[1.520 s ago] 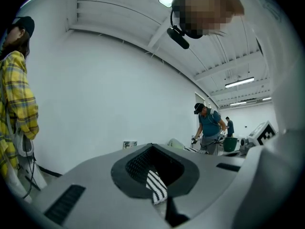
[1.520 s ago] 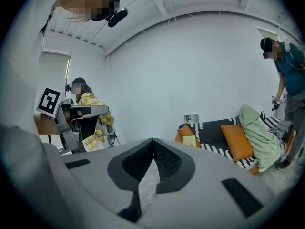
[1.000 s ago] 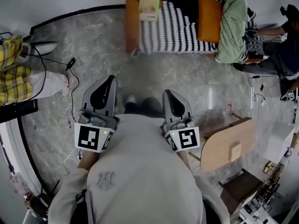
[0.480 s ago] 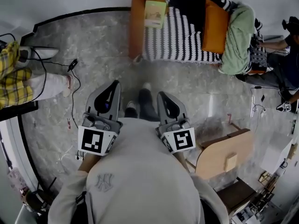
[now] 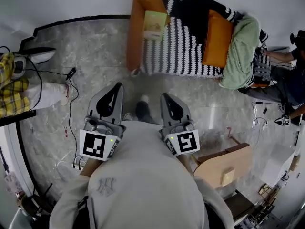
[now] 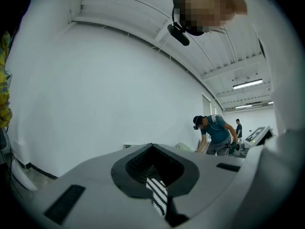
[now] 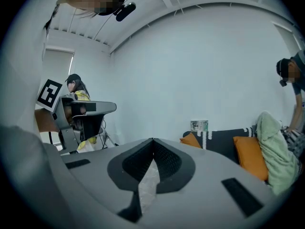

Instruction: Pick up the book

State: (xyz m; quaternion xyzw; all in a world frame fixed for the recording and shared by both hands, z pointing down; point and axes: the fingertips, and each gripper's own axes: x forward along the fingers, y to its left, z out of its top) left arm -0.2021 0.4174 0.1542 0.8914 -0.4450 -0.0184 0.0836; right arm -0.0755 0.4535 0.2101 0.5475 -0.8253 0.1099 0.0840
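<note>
The book [image 5: 155, 24], pale green with a picture on its cover, rests on the orange arm of a sofa [image 5: 136, 37] at the top of the head view. In the right gripper view the book [image 7: 199, 125] stands small above the sofa's back. My left gripper [image 5: 116, 88] and right gripper [image 5: 167, 98] are held side by side in front of my body, well short of the sofa. Both are shut with nothing between the jaws, tips meeting in the left gripper view [image 6: 152, 145] and the right gripper view [image 7: 153, 140].
The sofa carries a black-and-white striped blanket [image 5: 183, 42], an orange cushion [image 5: 217, 38] and a green cloth [image 5: 240, 49]. A wooden chair [image 5: 224, 163] stands at the right. Cables [image 5: 71, 87] and a person in yellow plaid [image 5: 12, 87] are at the left.
I have stepped towards the sofa: it and the book sit slightly lower and larger in the head view. Both grippers stay shut and keep their place before my body.
</note>
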